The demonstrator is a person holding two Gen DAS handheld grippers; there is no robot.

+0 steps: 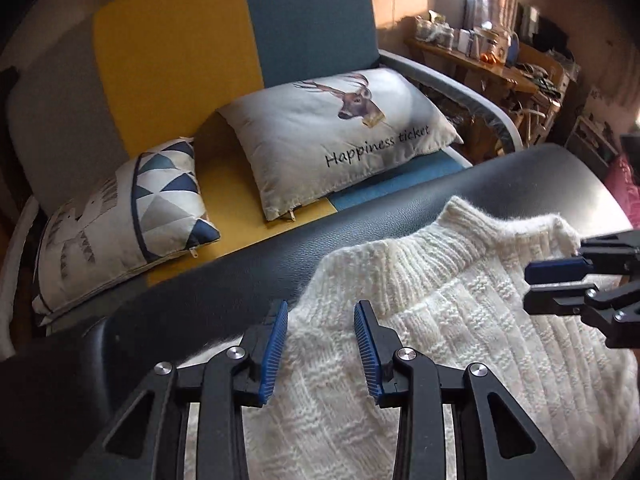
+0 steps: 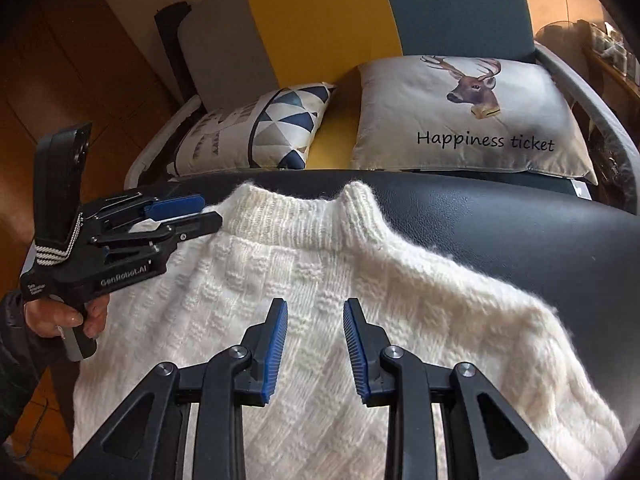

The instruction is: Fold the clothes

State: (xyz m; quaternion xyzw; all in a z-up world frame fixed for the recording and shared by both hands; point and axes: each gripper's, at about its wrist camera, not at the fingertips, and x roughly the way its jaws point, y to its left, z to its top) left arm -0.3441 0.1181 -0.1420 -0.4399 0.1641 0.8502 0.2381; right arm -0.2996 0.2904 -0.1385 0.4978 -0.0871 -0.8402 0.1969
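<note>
A white knit sweater (image 1: 460,332) lies flat on a black leather surface (image 1: 248,280), its ribbed collar (image 2: 304,212) toward the sofa. My left gripper (image 1: 320,312) is open, its blue pads (image 1: 276,344) straddling the sweater's left shoulder edge. The right wrist view shows this left gripper (image 2: 208,212) side-on at the collar's left end, held by a hand (image 2: 80,316). My right gripper (image 2: 315,308) is open just above the sweater's chest (image 2: 248,300), below the collar. It also enters the left wrist view as the right gripper (image 1: 532,284), close to the collar's right end.
Behind the leather surface (image 2: 500,216) is a grey, yellow and blue sofa (image 1: 172,60) with a deer cushion (image 1: 340,136) and a triangle-patterned cushion (image 1: 132,216). A cluttered wooden shelf (image 1: 488,56) stands at the back right. Wooden floor (image 2: 60,80) lies to the left.
</note>
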